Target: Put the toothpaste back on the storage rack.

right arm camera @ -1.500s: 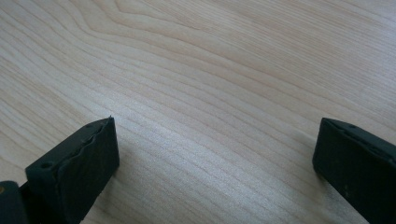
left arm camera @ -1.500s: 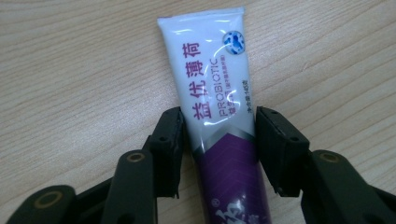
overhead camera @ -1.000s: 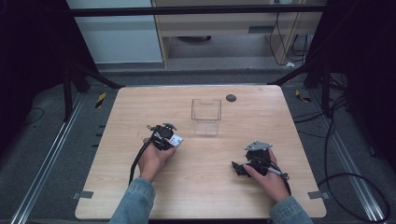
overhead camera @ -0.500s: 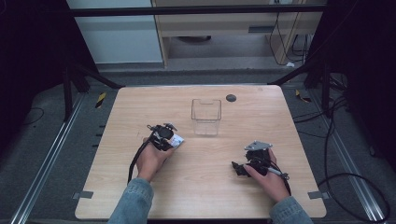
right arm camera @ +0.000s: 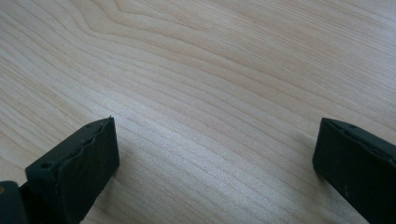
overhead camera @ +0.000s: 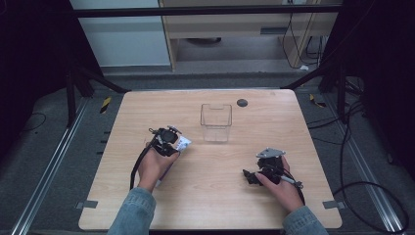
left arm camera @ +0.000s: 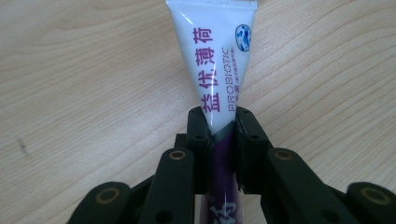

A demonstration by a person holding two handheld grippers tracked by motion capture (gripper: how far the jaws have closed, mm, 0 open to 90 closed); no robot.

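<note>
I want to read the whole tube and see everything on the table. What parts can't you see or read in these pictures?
- Tube: in the left gripper view its lower purple part sits behind the left gripper jaws, and the bottom edge cuts off its print.
- Tube in the high view: print too small to read.
- Dark round thing beside the clear box, high view: too small to identify.
- Right gripper: its body is cut off by the bottom edge.

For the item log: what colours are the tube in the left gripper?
The tube is white at its flat end, purple lower down, with purple lettering; the left gripper view shows it best.
</note>
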